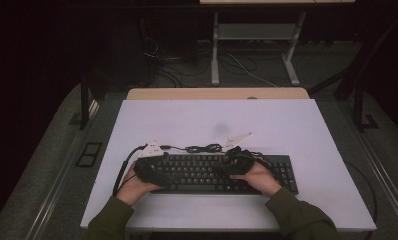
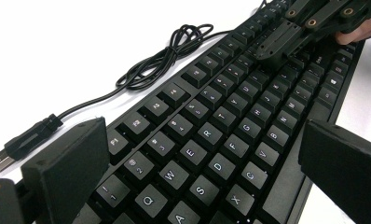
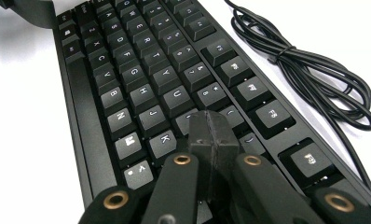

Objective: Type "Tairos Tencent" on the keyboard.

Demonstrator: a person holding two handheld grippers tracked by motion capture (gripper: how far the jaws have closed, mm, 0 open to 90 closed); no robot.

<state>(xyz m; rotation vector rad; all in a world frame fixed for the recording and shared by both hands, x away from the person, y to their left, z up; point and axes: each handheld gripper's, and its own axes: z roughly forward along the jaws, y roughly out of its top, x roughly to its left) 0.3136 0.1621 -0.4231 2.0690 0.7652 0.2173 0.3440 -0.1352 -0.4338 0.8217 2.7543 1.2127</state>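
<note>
Closed jaws of the right gripper (image 3: 210, 128), empty, rest over the black keyboard (image 1: 214, 172) near its middle keys. Left gripper (image 2: 202, 163) hovers spread wide above the keyboard's left end, apparently touching nothing. Coiled cable (image 1: 203, 148) lies just behind on the white table (image 1: 267, 120).

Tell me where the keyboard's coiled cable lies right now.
In the high view, the coiled cable lies on the white table just beyond the keyboard, near its far edge's middle.

White table (image 1: 287, 120): black keyboard (image 1: 207, 175), coiled cable (image 1: 203, 148)
</note>
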